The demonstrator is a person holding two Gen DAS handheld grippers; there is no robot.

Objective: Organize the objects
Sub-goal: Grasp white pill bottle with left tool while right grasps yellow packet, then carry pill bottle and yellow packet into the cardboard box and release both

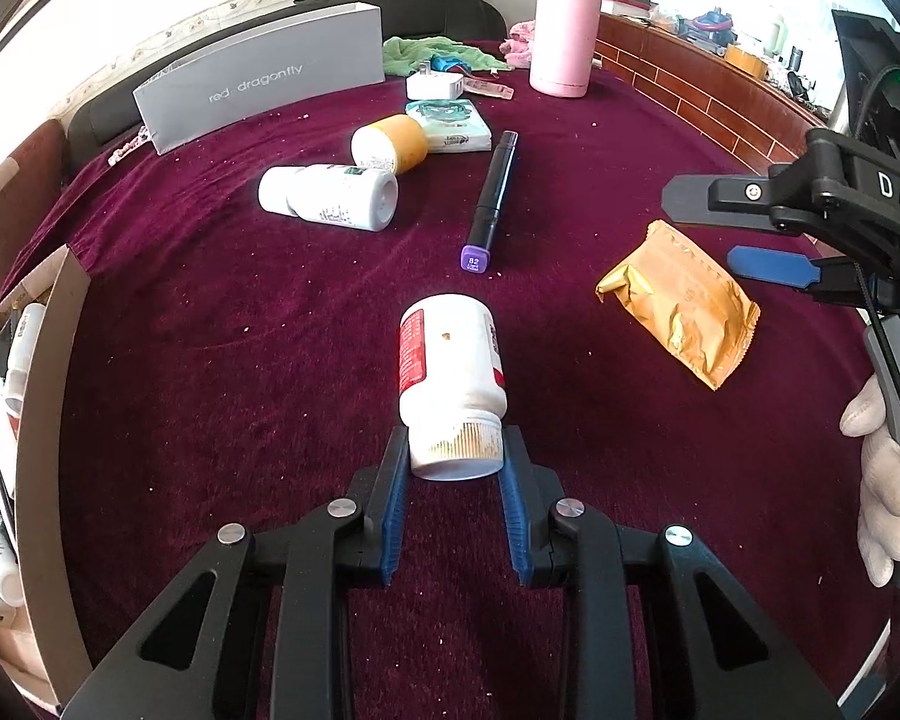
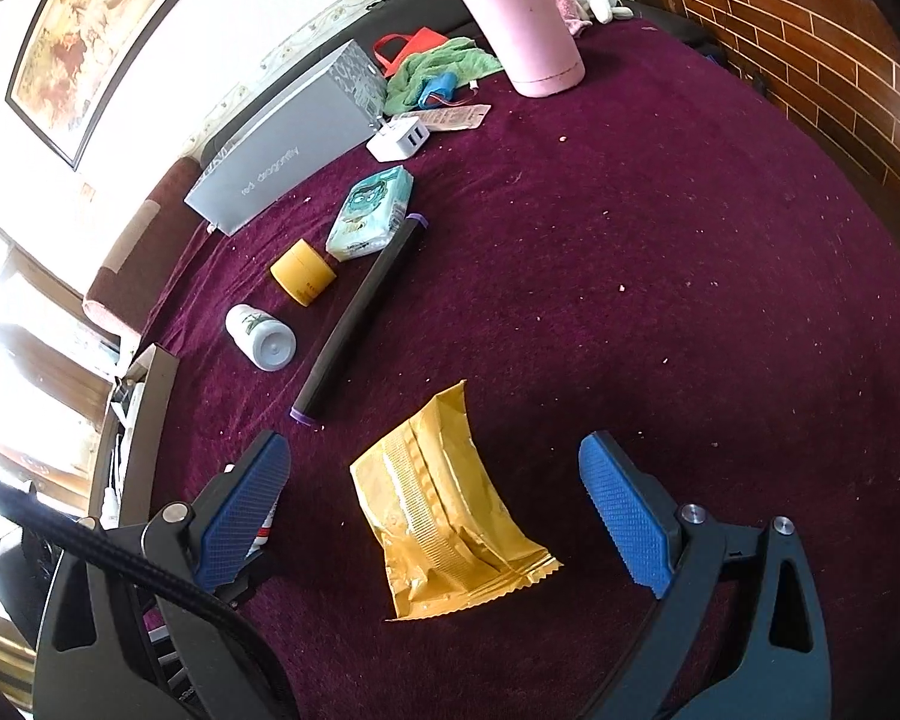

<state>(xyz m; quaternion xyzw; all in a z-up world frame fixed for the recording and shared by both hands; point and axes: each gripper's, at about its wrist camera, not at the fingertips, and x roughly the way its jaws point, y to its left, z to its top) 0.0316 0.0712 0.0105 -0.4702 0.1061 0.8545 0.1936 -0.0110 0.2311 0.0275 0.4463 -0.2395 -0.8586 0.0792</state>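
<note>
Left tongs (image 1: 455, 450) clamped on white bottle (image 1: 450, 360) lying on tabletop (image 1: 210, 360), right tongs (image 2: 435, 504) apart over yellow packet (image 2: 444, 504); marker (image 1: 491, 198), two bottles yet unsorted

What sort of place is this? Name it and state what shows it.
Probably a lived-in home room, not a lab. A table under a maroon velvet cloth holds household clutter, a framed painting hangs on the wall, and a pink thermos stands at the back.
</note>
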